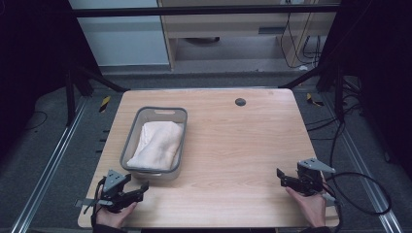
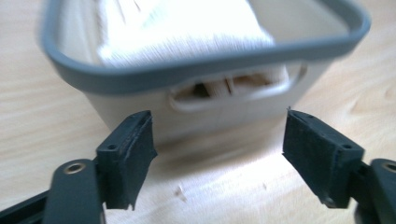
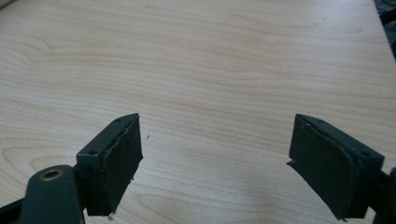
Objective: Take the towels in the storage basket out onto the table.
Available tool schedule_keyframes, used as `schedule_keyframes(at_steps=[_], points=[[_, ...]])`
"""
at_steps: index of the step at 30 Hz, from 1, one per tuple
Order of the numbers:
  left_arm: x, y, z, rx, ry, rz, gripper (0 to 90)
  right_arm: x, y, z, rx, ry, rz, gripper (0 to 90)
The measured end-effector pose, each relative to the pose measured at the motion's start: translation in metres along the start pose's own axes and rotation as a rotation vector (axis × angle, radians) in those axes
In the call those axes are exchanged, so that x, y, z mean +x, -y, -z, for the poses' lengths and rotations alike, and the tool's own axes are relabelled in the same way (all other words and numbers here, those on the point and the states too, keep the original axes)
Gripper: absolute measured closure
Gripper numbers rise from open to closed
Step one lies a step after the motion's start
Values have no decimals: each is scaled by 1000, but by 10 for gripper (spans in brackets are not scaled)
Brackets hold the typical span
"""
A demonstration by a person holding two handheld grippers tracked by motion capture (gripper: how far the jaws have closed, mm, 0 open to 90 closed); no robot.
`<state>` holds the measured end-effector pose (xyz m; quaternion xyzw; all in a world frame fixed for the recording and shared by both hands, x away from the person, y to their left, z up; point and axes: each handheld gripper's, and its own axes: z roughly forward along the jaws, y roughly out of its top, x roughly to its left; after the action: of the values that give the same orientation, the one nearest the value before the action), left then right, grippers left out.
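One grey basket (image 1: 134, 127) holding one folded white towel (image 1: 156, 144) stands on the table's (image 1: 243, 145) left half. Two grippers: the left gripper (image 2: 217, 154), jaws apart and empty, faces the basket's handle slot close up; the right gripper (image 3: 215, 163), jaws apart, points over bare wood.

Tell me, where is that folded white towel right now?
The white towel lies inside the grey basket on the left half of the table in the high view, just beyond the open left gripper.
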<state>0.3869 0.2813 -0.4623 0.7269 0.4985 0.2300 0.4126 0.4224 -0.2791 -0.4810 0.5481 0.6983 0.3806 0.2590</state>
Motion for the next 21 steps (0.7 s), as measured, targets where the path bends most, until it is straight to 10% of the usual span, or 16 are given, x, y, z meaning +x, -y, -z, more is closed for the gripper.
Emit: schedule_keyframes(at_steps=[8, 21], points=[[5, -12, 17, -108, -23, 39, 294, 1, -2, 4, -20, -7, -31, 145], [3, -36, 26, -140, -17, 40, 313, 6, -2, 5, -27, -3, 19, 163]])
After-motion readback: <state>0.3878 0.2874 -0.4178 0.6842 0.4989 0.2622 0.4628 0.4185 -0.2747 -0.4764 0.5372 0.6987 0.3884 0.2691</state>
